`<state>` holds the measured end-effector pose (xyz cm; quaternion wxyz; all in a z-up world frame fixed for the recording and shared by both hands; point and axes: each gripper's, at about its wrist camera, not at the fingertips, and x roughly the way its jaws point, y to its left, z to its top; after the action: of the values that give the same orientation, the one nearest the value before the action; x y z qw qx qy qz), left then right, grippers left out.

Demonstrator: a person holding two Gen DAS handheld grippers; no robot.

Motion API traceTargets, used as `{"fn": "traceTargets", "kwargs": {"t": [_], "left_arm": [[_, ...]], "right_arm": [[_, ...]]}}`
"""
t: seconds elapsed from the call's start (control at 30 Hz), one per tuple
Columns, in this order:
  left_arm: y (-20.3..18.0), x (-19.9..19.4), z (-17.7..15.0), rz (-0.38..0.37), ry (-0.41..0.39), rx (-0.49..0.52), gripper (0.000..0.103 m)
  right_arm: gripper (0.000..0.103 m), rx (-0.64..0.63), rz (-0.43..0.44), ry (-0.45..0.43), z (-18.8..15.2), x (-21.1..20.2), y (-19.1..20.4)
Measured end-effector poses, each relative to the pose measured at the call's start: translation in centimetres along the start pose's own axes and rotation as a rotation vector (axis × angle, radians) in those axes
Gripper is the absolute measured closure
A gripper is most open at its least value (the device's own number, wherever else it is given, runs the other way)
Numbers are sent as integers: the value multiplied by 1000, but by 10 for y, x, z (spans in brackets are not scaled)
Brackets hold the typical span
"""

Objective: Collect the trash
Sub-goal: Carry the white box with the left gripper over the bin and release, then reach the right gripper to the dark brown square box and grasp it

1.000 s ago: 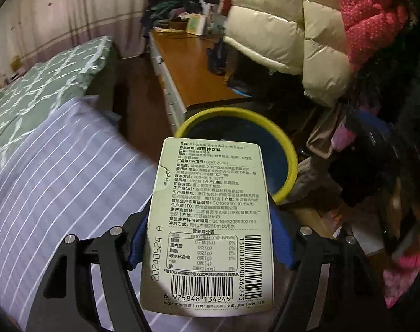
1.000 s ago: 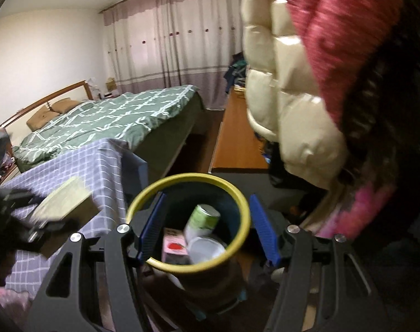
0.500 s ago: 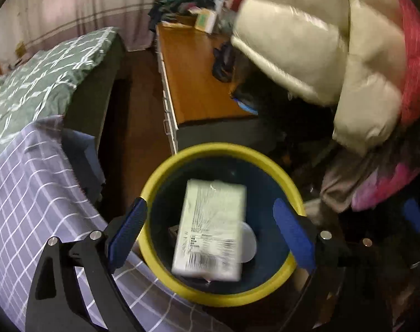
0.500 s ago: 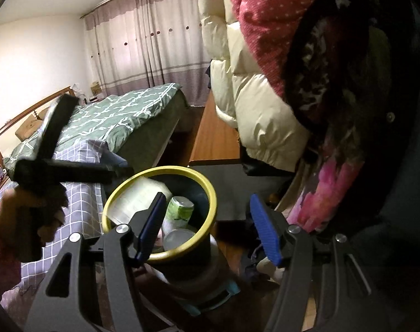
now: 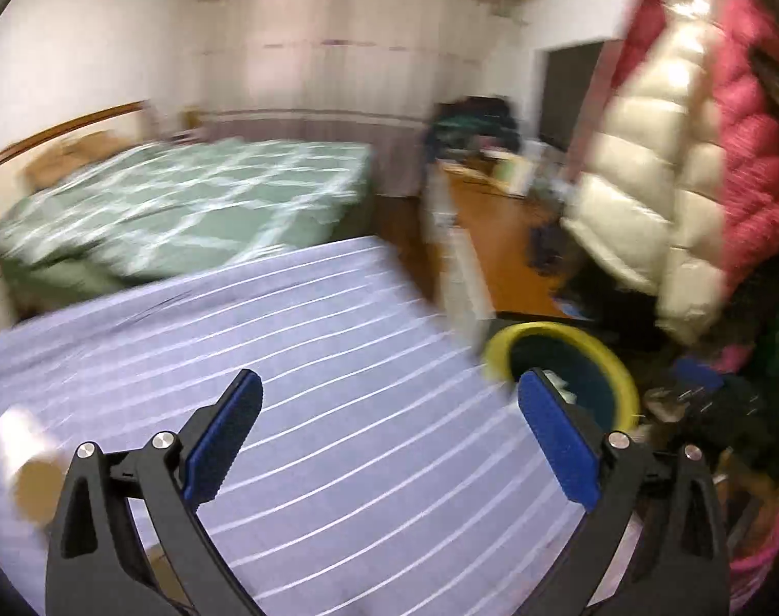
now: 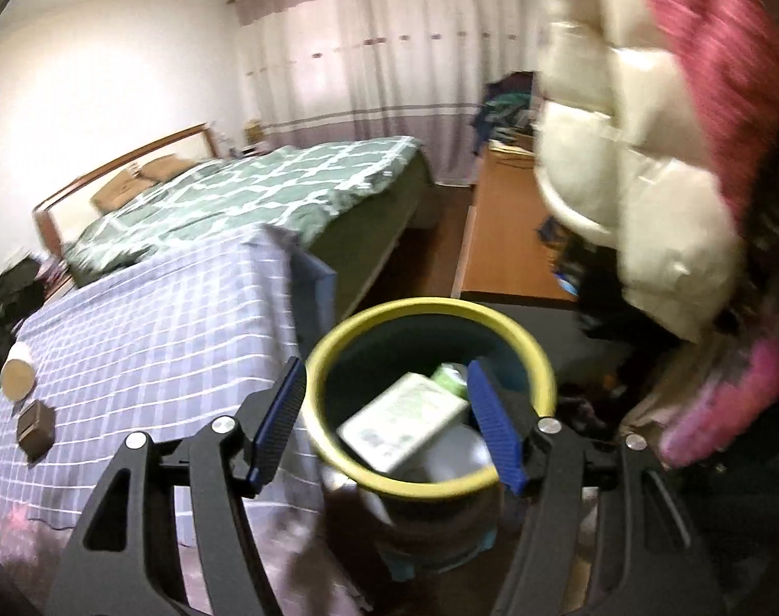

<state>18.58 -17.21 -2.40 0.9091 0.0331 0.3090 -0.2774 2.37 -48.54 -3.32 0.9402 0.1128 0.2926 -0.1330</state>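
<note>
The yellow-rimmed dark bin [image 6: 425,305] stands on the floor beside the cloth-covered table. Inside it lie the pale green drink carton [image 6: 407,423], a green can [image 6: 448,377] and a white lid [image 6: 456,457]. My right gripper [image 6: 385,372] hovers over the bin's left side, open, with nothing pressed between its pads. My left gripper [image 5: 389,385] is over the purple checked cloth [image 5: 338,359] with its jaws opening wide and nothing between them; the bin [image 5: 553,331] shows behind its right finger. A paper cup [image 6: 17,374] and a small brown box [image 6: 35,428] rest on the cloth.
A bed with a green quilt [image 6: 245,195] lies beyond the table. A wooden desk [image 6: 507,236] runs along the right, behind the bin. A cream puffer coat [image 6: 646,205] and a red one [image 6: 718,51] hang close above the bin. The paper cup [image 5: 24,441] is blurred at left.
The left gripper let go of the carton, which dropped into the bin. It then swung left over the checked cloth with its jaws wider. The right gripper shifted slightly over the bin.
</note>
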Motion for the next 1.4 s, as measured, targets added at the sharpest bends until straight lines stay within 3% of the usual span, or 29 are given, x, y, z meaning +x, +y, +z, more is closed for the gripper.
{"fn": "traceTargets", "kwargs": {"t": [0.1, 0.2, 0.3, 0.47, 0.67, 0.97, 1.13, 1.4], "left_arm": [[71, -33, -31, 110, 1, -133, 5], [128, -62, -56, 235, -20, -204, 5], [170, -81, -75, 314, -36, -243, 5], [211, -93, -99, 414, -66, -275, 5], [237, -109, -108, 442, -132, -336, 5], [258, -115, -118, 470, -142, -436, 5], [258, -117, -121, 474, -150, -442, 5], [249, -114, -121, 467, -135, -423, 5]], "right_arm": [[41, -46, 50, 7, 5, 7, 32], [41, -92, 94, 18, 8, 14, 63], [41, -139, 133, 29, 12, 21, 95], [41, -210, 205, 52, 14, 32, 144], [40, -314, 378, 109, 8, 44, 217], [40, -499, 639, 203, -19, 42, 316], [40, -538, 678, 271, -37, 52, 345], [39, -586, 660, 303, -55, 60, 358]]}}
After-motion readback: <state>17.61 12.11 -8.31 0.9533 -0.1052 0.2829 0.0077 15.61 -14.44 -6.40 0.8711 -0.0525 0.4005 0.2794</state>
